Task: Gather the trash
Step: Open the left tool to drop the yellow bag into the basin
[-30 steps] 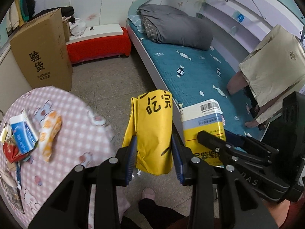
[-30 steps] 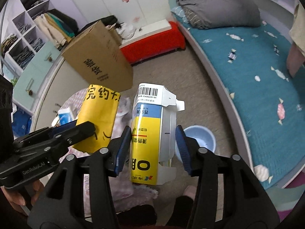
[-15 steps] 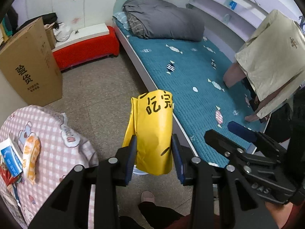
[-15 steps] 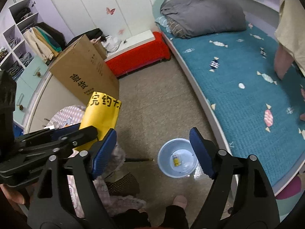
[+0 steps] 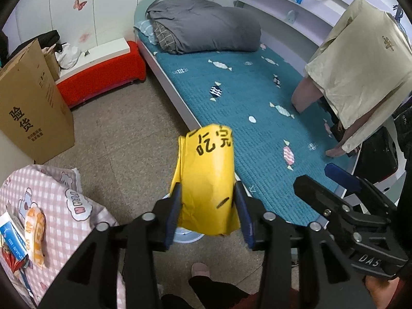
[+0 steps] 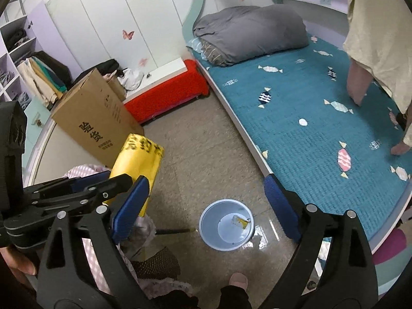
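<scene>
A yellow packet (image 5: 206, 180) with black writing stands upright between the pads of my left gripper (image 5: 208, 190). The jaws are opening, and the packet still hangs between them, touching both pads. Under it a pale blue bin (image 5: 188, 234) peeks out on the floor. In the right wrist view the same bin (image 6: 209, 215) stands on the floor, below and between the fingers of my right gripper (image 6: 206, 182). A small yellow and white box (image 6: 242, 222) lies inside the bin. The right jaws are opening wide with nothing between them.
A table with a pink checked cloth (image 5: 51, 206) at the lower left carries an orange wrapper (image 5: 34, 231) and a blue and white packet (image 5: 13, 234). A cardboard box (image 5: 31, 108), a red bench (image 5: 103, 77) and a teal bed (image 5: 244, 108) ring the floor. A foot (image 6: 238, 280) is near the bin.
The yellow and white box has left my right gripper and now lies in the bin; the right jaws have spread wide. Both hands moved from the table toward the bin. The left jaws have widened slightly.
</scene>
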A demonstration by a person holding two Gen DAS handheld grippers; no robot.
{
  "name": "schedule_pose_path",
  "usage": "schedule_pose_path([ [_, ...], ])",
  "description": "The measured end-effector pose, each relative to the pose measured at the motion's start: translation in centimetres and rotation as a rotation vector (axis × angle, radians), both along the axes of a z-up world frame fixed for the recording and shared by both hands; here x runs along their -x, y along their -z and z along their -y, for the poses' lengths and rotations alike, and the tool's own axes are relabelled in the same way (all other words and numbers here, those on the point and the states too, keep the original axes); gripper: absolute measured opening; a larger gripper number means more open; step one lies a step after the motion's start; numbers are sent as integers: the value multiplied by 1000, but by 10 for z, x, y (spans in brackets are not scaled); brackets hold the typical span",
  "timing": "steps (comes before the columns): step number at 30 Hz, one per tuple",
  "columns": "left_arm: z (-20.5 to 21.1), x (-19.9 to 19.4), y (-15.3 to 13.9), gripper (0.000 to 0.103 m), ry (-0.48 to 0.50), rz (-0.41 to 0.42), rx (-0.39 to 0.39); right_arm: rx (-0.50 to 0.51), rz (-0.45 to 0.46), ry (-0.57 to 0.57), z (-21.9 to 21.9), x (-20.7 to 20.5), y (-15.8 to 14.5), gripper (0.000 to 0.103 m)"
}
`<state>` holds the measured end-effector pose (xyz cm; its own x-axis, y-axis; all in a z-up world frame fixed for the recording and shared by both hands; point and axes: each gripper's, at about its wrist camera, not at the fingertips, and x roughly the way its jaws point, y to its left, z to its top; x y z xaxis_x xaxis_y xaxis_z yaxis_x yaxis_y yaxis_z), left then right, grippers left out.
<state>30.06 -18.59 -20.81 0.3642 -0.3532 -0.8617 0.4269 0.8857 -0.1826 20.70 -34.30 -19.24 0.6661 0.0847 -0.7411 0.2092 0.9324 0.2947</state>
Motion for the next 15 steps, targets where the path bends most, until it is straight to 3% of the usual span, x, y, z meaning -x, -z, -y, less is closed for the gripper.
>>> schedule_pose_path([
  [2, 0, -1, 1, 75, -21, 1, -21, -3, 10, 17, 3, 2, -2, 92],
  [3, -2, -2, 2, 78, -32, -1, -22, -1, 10, 23, 4, 3, -3, 92],
  [7, -13, -1, 1, 80, -66, -22, 6, 0, 11, 20, 5, 5, -3, 92],
  [15, -44, 17, -9, 81, -138, 24, -13, -11, 28, -49, -17, 6, -11, 93],
])
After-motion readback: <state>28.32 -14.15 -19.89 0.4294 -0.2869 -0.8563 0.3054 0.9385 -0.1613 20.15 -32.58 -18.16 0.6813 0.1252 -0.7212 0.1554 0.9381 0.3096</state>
